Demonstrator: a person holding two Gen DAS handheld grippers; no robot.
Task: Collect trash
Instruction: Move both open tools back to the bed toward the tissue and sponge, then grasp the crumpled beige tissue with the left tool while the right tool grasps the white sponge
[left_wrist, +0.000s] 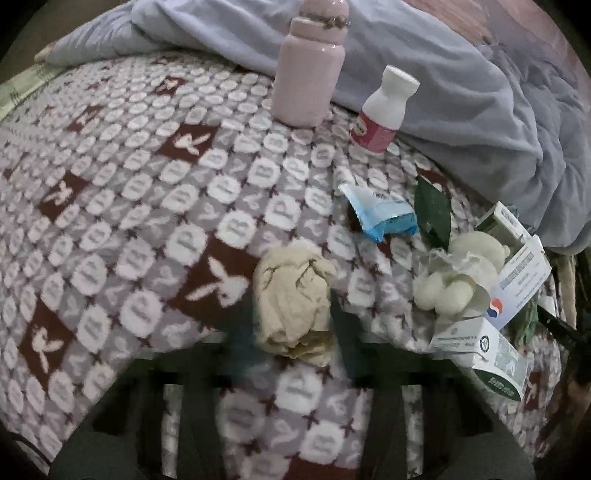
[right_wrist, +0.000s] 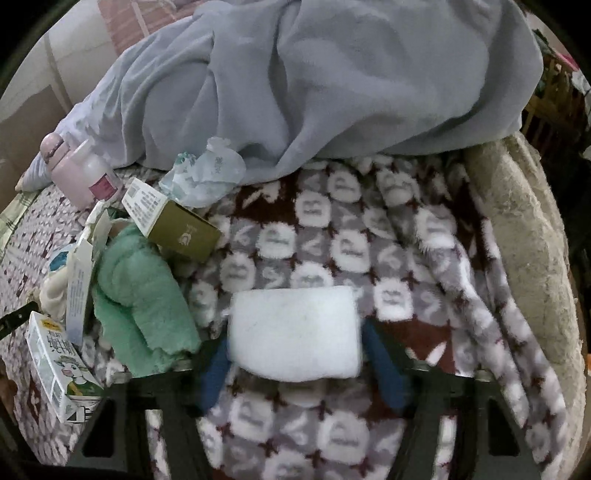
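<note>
A crumpled beige paper wad (left_wrist: 291, 306) lies on the patterned fleece blanket (left_wrist: 147, 206). My left gripper (left_wrist: 293, 295) is shut on it, one dark finger against each side. In the right wrist view a white soft rectangular pad (right_wrist: 295, 332) sits between the blue fingers (right_wrist: 384, 369) of my right gripper (right_wrist: 295, 334), which press on its two short ends. More trash lies to the right of the wad: a blue wrapper (left_wrist: 380, 212), a green wrapper (left_wrist: 432, 210), white crumpled tissue (left_wrist: 450, 280) and small cartons (left_wrist: 487, 347).
A pink bottle (left_wrist: 310, 74) and a white pill bottle (left_wrist: 384, 110) stand upright near a bunched grey-blue blanket (left_wrist: 461, 92). Left of the white pad are a green cloth (right_wrist: 140, 295), an olive box (right_wrist: 177, 225), a milk carton (right_wrist: 55, 362) and crumpled plastic (right_wrist: 203, 173).
</note>
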